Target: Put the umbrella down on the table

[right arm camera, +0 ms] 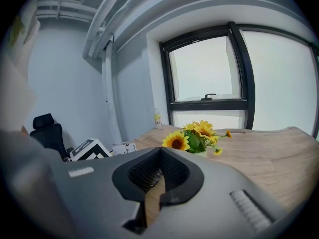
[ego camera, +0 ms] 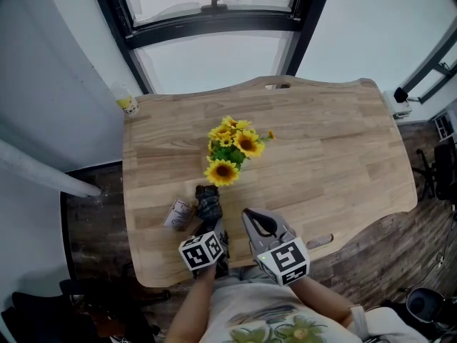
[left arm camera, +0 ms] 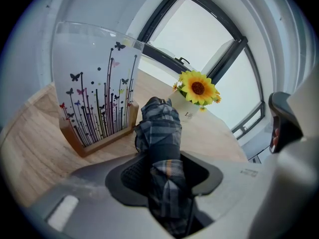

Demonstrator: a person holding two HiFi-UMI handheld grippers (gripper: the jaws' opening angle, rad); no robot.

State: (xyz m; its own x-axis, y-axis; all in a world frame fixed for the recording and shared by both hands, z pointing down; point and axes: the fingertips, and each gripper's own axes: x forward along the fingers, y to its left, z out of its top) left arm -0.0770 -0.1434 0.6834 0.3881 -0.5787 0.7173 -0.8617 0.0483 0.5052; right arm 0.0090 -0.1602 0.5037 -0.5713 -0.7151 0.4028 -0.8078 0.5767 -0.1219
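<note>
A folded dark plaid umbrella point(ego camera: 208, 199) sticks out over the front of the wooden table point(ego camera: 343, 156). My left gripper point(ego camera: 209, 219) is shut on it. In the left gripper view the umbrella point(left arm camera: 160, 128) runs between the jaws, its far end low over the wood beside a clear butterfly-print holder point(left arm camera: 94, 103); I cannot tell whether it touches the table. My right gripper point(ego camera: 250, 217) hovers just right of the umbrella over the front edge. In the right gripper view its jaws point(right arm camera: 160, 153) are shut with nothing in them.
A bunch of sunflowers point(ego camera: 232, 152) stands mid-table just beyond the umbrella. The butterfly holder point(ego camera: 180, 214) sits left of the umbrella. A small yellow-labelled bottle point(ego camera: 127, 103) stands at the far left corner by the window. An office chair point(ego camera: 446, 166) is off the right edge.
</note>
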